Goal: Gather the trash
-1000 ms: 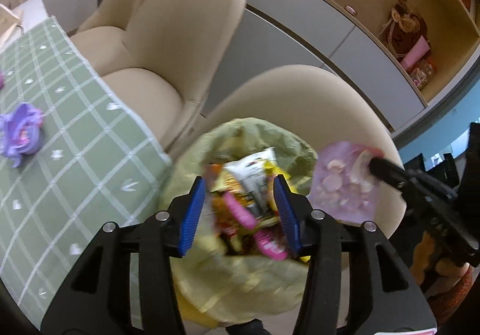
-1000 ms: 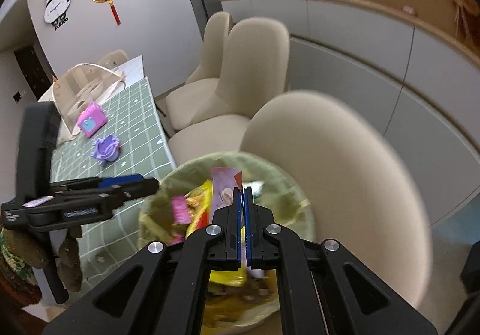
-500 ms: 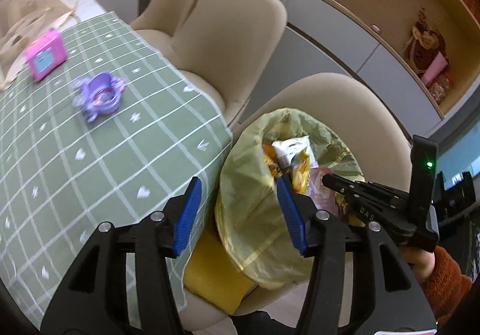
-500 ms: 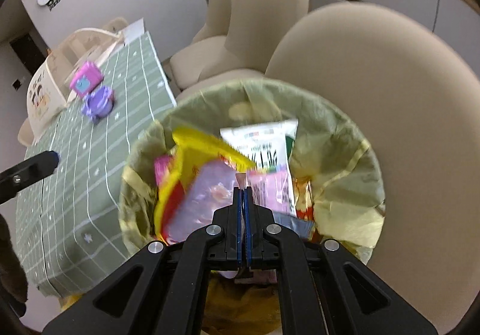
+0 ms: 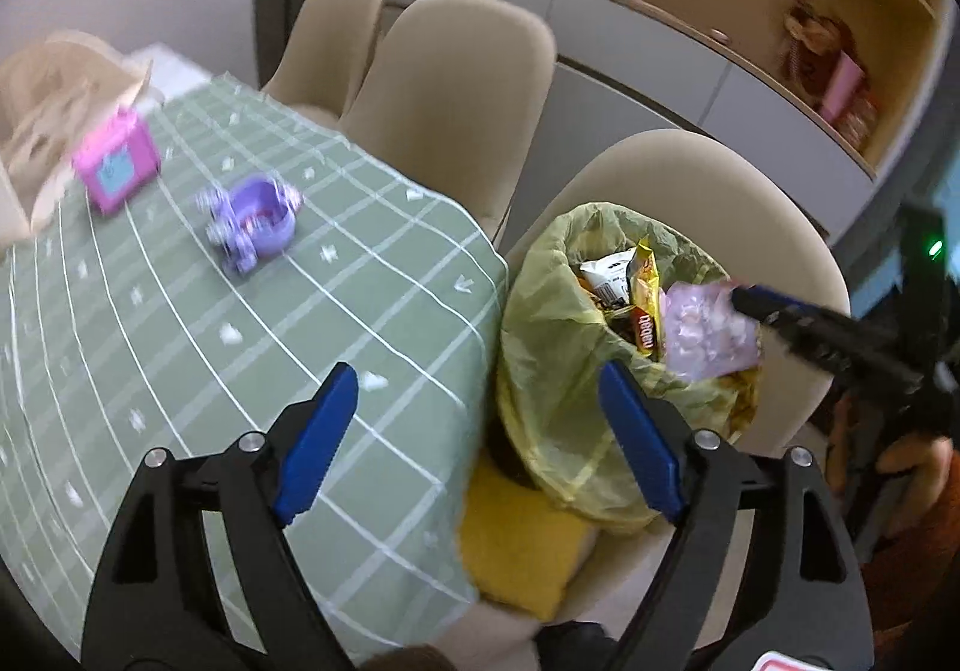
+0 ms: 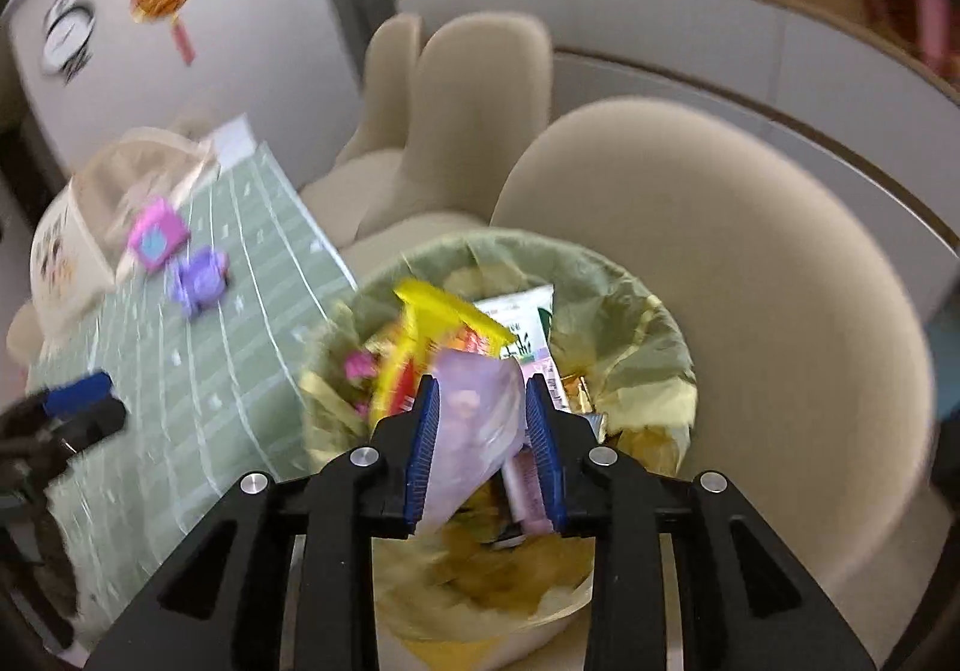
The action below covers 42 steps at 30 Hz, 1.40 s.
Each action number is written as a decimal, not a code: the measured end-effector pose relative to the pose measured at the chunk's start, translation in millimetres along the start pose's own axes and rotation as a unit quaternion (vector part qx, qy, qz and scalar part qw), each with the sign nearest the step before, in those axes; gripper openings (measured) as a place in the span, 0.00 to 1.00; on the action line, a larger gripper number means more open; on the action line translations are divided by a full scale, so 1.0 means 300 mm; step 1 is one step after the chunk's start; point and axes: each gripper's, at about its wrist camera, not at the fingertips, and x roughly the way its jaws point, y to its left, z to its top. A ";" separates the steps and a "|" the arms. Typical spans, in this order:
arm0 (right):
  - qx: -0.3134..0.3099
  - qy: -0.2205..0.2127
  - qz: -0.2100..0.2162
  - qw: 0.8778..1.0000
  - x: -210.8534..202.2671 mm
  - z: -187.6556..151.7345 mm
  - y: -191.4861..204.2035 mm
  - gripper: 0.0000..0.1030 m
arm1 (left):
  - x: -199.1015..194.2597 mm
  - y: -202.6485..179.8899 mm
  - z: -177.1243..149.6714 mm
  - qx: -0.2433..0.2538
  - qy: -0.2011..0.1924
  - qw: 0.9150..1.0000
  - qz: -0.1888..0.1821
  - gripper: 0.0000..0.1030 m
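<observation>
Trash fills the yellow-green bag (image 6: 624,353) at centre frame in the right wrist view, set on a beige chair (image 6: 780,275). Right gripper (image 6: 485,449) hangs over the bag's mouth, fingers spread, a pale purple wrapper (image 6: 474,425) between them; whether they touch it I cannot tell. Left gripper (image 5: 480,443) is low in its own frame, fingers wide and bare, over the green tabletop (image 5: 180,323) edge beside the bag.
</observation>
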 end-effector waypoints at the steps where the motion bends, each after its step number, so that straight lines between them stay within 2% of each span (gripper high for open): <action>1: 0.011 -0.014 -0.009 1.000 -0.041 -0.011 0.033 0.29 | -0.020 0.015 0.003 0.015 -0.006 1.000 -0.002 0.76; 5: 0.036 -0.046 -0.038 0.998 -0.169 -0.064 0.158 0.33 | -0.106 0.067 -0.003 0.061 -0.028 0.998 -0.013 0.76; 8: 0.042 -0.060 -0.051 0.996 -0.243 -0.107 0.261 0.50 | -0.161 0.111 -0.030 0.072 -0.025 0.997 -0.030 0.76; 14: 0.017 -0.065 -0.093 0.993 -0.344 -0.221 0.445 0.52 | -0.232 0.176 -0.099 0.083 -0.016 0.996 -0.037 0.76; 17: 0.016 -0.071 -0.110 0.991 -0.384 -0.279 0.504 0.52 | -0.284 0.188 -0.132 0.093 -0.030 0.995 -0.036 0.76; 20: 0.024 -0.074 -0.132 0.988 -0.413 -0.332 0.532 0.52 | -0.337 0.188 -0.159 0.100 -0.050 0.993 -0.025 0.76; 24: 0.037 -0.073 -0.137 0.987 -0.451 -0.396 0.567 0.52 | -0.388 0.182 -0.180 0.108 -0.066 0.992 -0.031 0.76; 27: 0.035 -0.077 -0.149 0.985 -0.477 -0.434 0.600 0.52 | -0.419 0.173 -0.194 0.123 -0.073 0.989 -0.023 0.76; 31: 0.053 -0.083 -0.148 0.984 -0.499 -0.451 0.614 0.52 | -0.452 0.184 -0.208 0.129 -0.074 0.989 -0.011 0.76; 42: 0.056 -0.094 -0.163 0.981 -0.544 -0.465 0.643 0.52 | -0.481 0.190 -0.229 0.132 -0.075 0.988 -0.030 0.76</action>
